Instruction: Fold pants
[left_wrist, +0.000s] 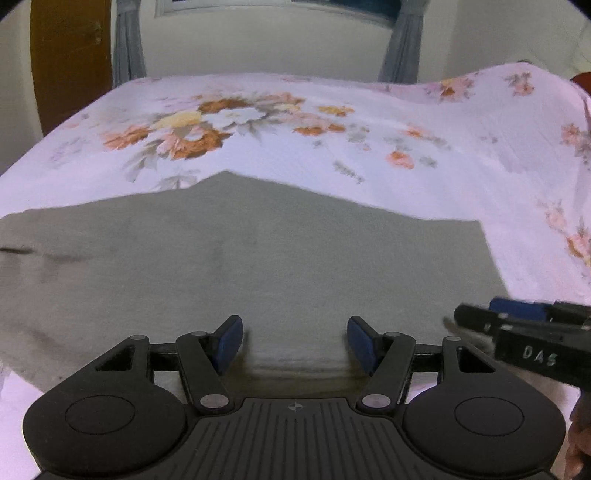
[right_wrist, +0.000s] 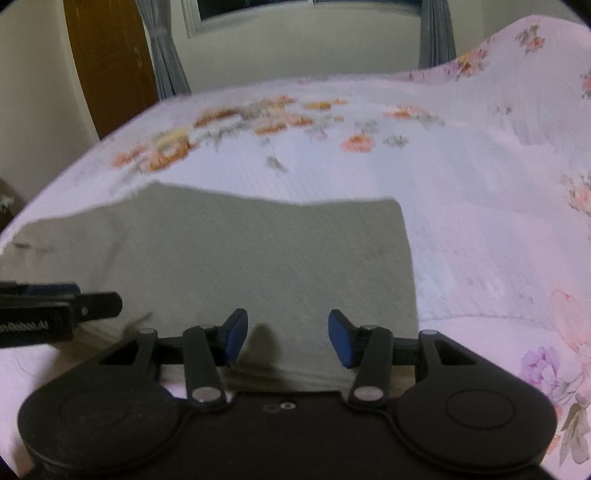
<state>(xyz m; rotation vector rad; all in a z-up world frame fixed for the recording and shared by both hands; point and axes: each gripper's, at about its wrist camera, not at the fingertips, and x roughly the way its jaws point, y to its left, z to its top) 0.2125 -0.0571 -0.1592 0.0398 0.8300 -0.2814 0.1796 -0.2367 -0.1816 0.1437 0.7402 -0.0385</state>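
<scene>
Grey-green pants (left_wrist: 258, 251) lie flat on a floral bed sheet (left_wrist: 369, 122), with a peaked far edge and a square right corner. They also show in the right wrist view (right_wrist: 266, 251). My left gripper (left_wrist: 295, 343) is open, its blue pads hovering over the pants' near edge. My right gripper (right_wrist: 288, 339) is open over the near edge too, close to the right corner. Each gripper shows side-on in the other's view: the right one (left_wrist: 524, 332) beside the left, the left one (right_wrist: 55, 306) beside the right.
The bed sheet (right_wrist: 480, 221) rises into a hump at the far right. Behind the bed stand a wooden door (left_wrist: 70, 62), grey curtains (left_wrist: 127, 44) and a window (right_wrist: 258, 14).
</scene>
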